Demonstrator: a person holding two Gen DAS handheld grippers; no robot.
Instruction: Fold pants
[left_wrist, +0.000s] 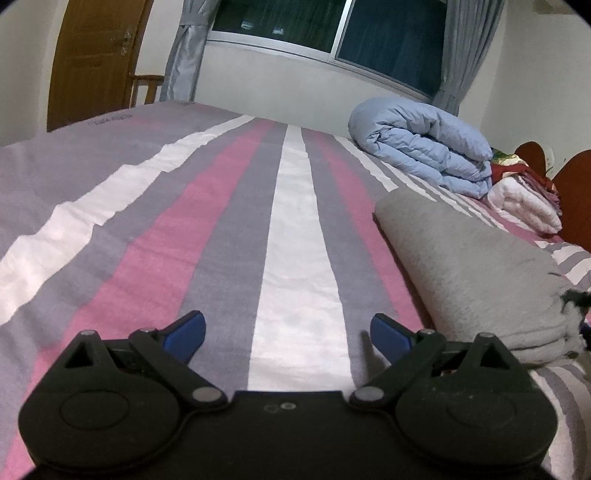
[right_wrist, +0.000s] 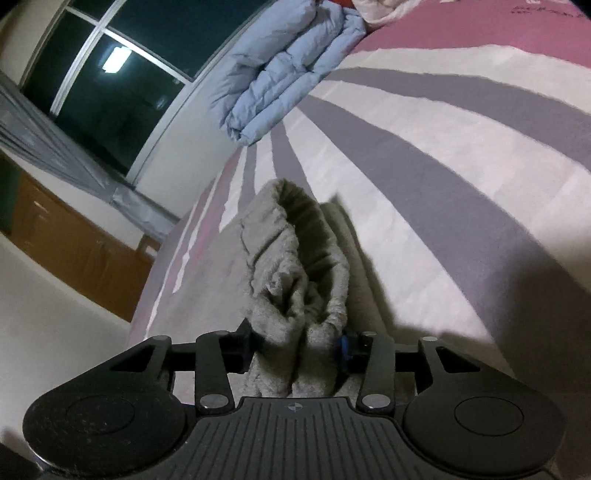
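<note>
The grey pants (left_wrist: 476, 273) lie folded in a thick stack on the striped bed, at the right of the left wrist view. My left gripper (left_wrist: 288, 338) is open and empty, low over the bedspread just left of the stack, blue fingertips (left_wrist: 190, 332) wide apart. In the right wrist view my right gripper (right_wrist: 297, 349) is shut on a bunched edge of the grey pants (right_wrist: 291, 266), several layers pinched between the fingers. The view is tilted, with the rest of the fabric running away from the fingers on the bed.
The bed has a pink, grey and white striped cover (left_wrist: 288, 229). A folded light blue duvet (left_wrist: 424, 147) lies at the far side under the window, also in the right wrist view (right_wrist: 284, 66). Folded white and red bedding (left_wrist: 524, 199) sits by the wooden headboard (left_wrist: 572, 199).
</note>
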